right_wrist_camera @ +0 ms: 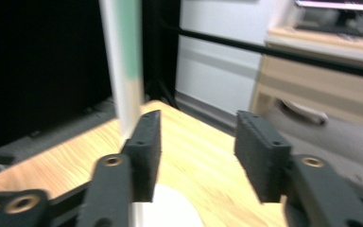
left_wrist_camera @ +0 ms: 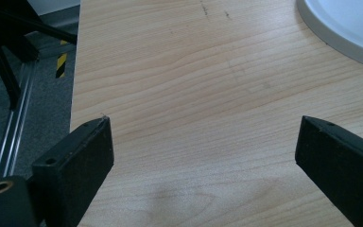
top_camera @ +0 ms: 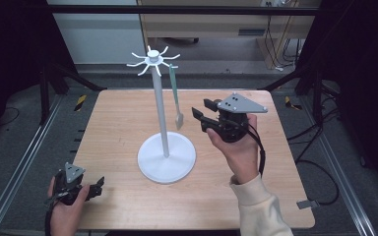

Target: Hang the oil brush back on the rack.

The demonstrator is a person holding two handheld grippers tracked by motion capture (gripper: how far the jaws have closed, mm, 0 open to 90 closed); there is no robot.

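A white stand (top_camera: 162,108) with a ring of hooks at its top rises from a round base (top_camera: 166,157) at the table's middle. From one hook hangs a green-handled utensil (top_camera: 175,96), its pale blade low beside the pole. My right gripper (top_camera: 200,109) is held in the air just right of that blade, jaws open with nothing between them. In the right gripper view the blurred green handle (right_wrist_camera: 127,47) stands just left of the left jaw of my right gripper (right_wrist_camera: 198,123). My left gripper (top_camera: 100,186) rests at the front left, open and empty (left_wrist_camera: 203,127).
The wooden table (top_camera: 118,113) has bare surface all around the stand. The base's white rim (left_wrist_camera: 345,28) lies to the upper right of the left gripper. Metal rails and dark floor run past the table's left edge (left_wrist_camera: 73,94). Cables lie on the floor at the right.
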